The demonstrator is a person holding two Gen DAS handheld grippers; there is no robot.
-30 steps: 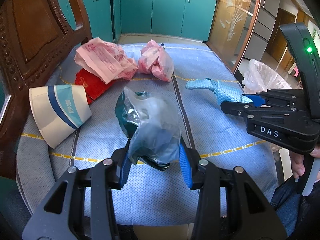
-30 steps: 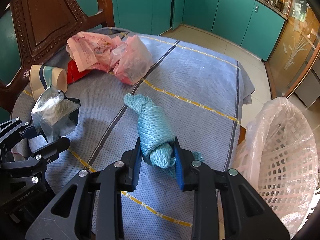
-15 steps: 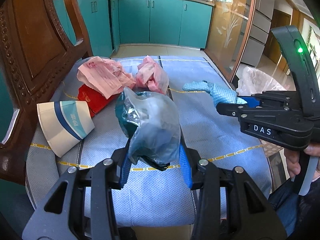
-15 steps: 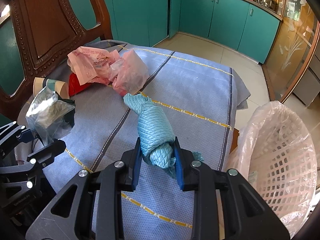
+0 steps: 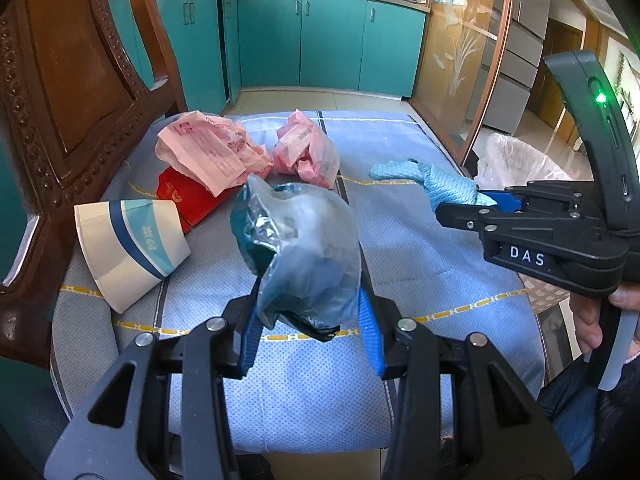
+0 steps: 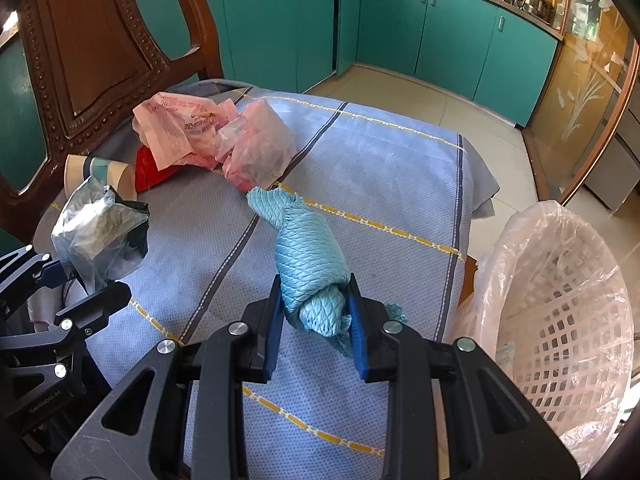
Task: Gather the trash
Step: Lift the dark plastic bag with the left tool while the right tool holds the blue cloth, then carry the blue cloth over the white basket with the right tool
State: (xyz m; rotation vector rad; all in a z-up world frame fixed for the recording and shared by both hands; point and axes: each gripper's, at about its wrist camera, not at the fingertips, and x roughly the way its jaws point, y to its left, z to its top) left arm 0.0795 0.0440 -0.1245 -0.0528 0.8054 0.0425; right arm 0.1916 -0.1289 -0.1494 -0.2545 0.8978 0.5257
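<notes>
Two pieces of trash are riding up off the chair seat (image 5: 304, 408) at once, one in each gripper. Compared with a second ago the cabinets and stove are filling way more of both views and the seat is dropping lower, so I'm lifting and tipping both hands up; the grips themselves aren't changing at all.

Going left to right: the paper cup (image 5: 128, 248) is lying on its side by the chair back, with the red packet (image 5: 180, 196) and the crumpled pink paper (image 5: 204, 152) piling up just beyond it, and the pink plastic bag (image 5: 310, 152) sitting next to those. All four are waiting on the blue seat cover.

My left gripper (image 5: 310, 336) is standing about half open but clamping the crumpled clear-and-teal plastic wrapper (image 5: 296, 248), pads pressing into both sides of it. Further right, my right gripper (image 6: 316, 320) is squeezing nearly closed on the rolled light-blue cloth (image 6: 310, 256), which is sticking out in front of the pads and hanging clear of the cover.

Far right, the lined pink trash basket (image 6: 568, 300) is sitting on the floor just beside the seat's edge. I'm guessing both loads are heading over there next, cloth first since it's closer.
</notes>
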